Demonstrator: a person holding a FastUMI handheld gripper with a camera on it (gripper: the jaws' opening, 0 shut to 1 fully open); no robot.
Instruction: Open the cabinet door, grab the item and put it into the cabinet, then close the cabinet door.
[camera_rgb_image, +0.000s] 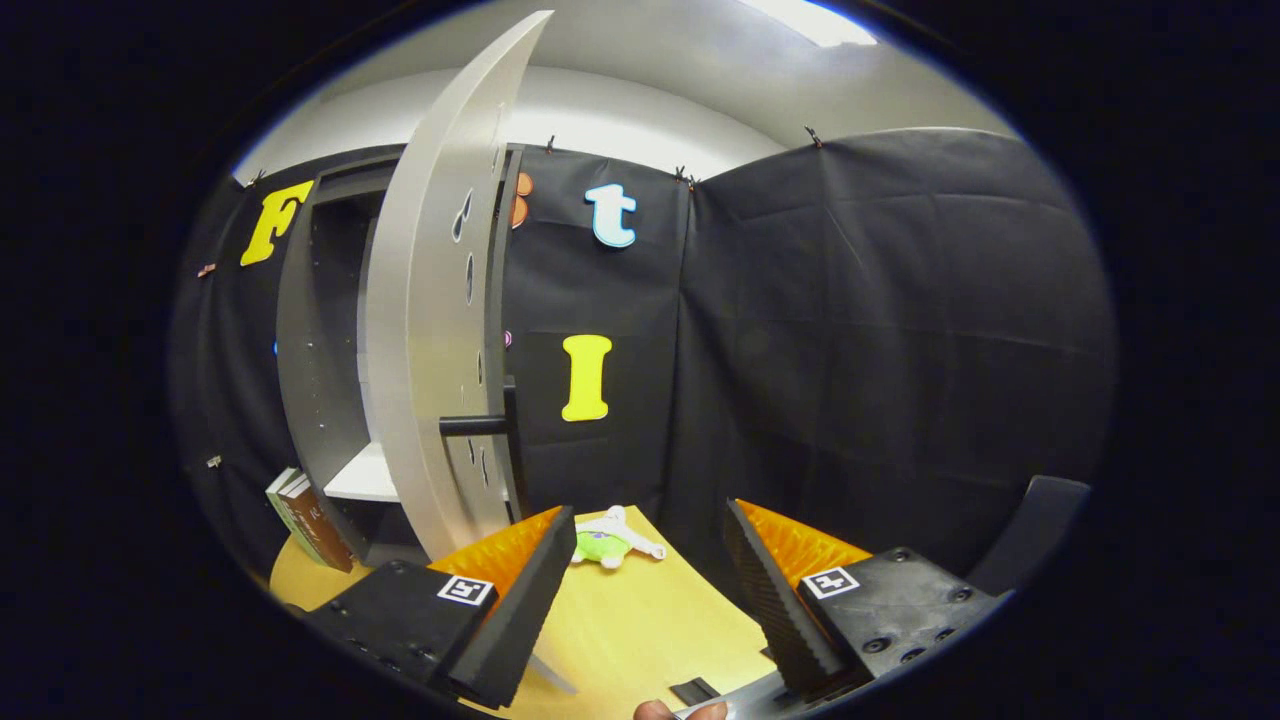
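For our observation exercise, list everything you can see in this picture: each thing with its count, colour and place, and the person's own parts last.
cabinet: one, dark grey, standing on the table at the far left.
cabinet door: one, pale grey with a dark handle, swung open ahead of the fingers.
shelf: one, white, inside the cabinet.
books: two, green and brown, leaning beside the cabinet.
plush toy: one, white and green, lying on the table beyond the fingers.
table: one, light wood.
gripper: one, open, holding nothing.
fingertip: one, below the gripper.
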